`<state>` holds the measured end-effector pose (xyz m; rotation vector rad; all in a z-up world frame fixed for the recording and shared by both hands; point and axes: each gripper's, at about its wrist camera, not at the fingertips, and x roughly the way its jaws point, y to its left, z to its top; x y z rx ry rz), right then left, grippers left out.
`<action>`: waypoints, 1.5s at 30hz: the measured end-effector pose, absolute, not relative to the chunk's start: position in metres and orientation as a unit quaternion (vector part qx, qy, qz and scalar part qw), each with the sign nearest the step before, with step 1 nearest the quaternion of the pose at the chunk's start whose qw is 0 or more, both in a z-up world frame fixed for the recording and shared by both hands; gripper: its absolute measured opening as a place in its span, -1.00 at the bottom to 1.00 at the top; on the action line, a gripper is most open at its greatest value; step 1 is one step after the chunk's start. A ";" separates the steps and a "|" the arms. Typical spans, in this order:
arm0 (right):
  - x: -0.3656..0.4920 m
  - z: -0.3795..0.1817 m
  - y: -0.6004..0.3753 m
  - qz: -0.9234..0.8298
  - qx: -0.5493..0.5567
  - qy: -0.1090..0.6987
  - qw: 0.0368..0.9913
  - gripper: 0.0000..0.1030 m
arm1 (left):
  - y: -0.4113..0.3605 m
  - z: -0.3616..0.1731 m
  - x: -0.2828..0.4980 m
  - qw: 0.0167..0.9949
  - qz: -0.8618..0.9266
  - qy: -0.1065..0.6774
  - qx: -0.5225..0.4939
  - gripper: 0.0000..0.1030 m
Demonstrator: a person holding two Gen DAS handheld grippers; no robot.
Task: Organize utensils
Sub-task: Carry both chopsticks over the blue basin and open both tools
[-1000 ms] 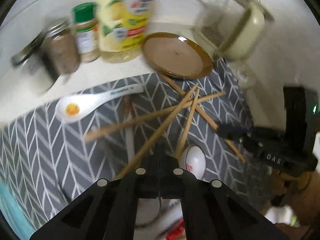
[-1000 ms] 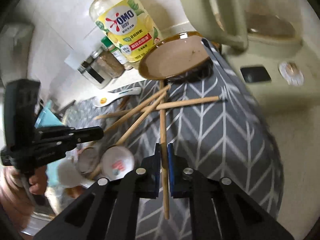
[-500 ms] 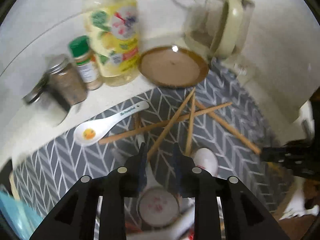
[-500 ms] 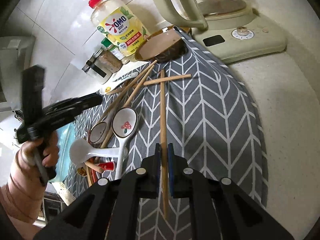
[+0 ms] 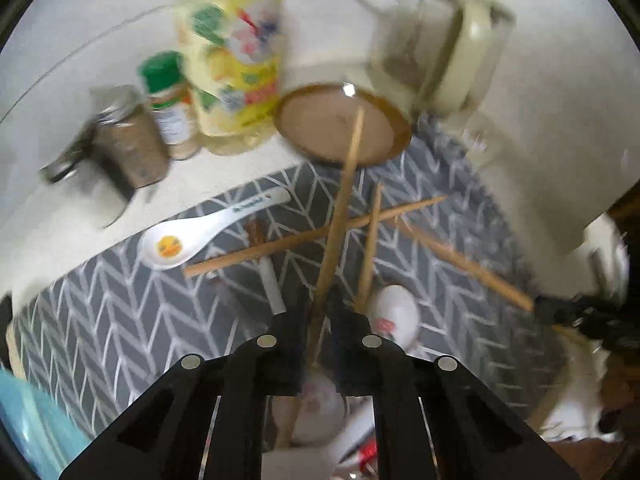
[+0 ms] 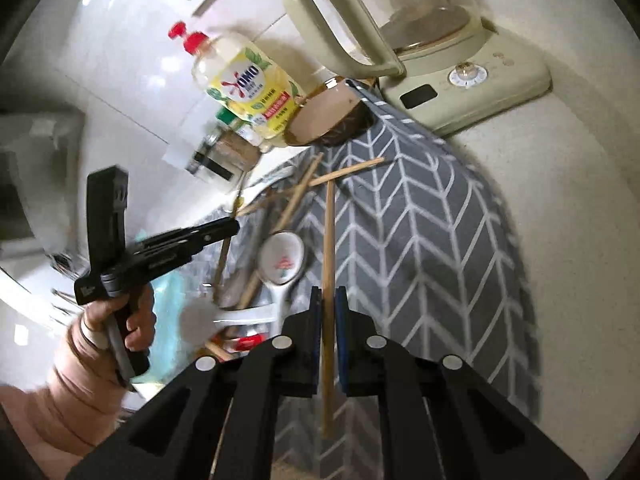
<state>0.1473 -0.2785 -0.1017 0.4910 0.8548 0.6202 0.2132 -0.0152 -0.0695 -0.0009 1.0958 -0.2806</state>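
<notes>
Right gripper clamps 1 chopstick, tip toward 12 o'clock over the mat; bare mat lies at 3 o'clock, up to its counter-side edge. Left gripper grips another chopstick, tip over the plate at 12 o'clock. 0.5 s ago, the left jaws stood apart.

The chopsticks look like plain wood — pale and not shiny. The mat under them is soft grey cloth with white zigzag lines. The spoons look smooth, white and glossy. The brown plate at the far edge shines a little at its rim. The bottle is clear, shiny plastic with a paper label. The kettle is smooth cream plastic — with clear glass. The grippers are matt black plastic.
</notes>
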 end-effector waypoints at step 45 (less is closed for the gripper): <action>0.088 0.005 0.131 0.545 -0.094 0.456 0.698 -0.86 | 0.302 -0.040 0.017 0.824 0.012 0.551 -0.133 -0.85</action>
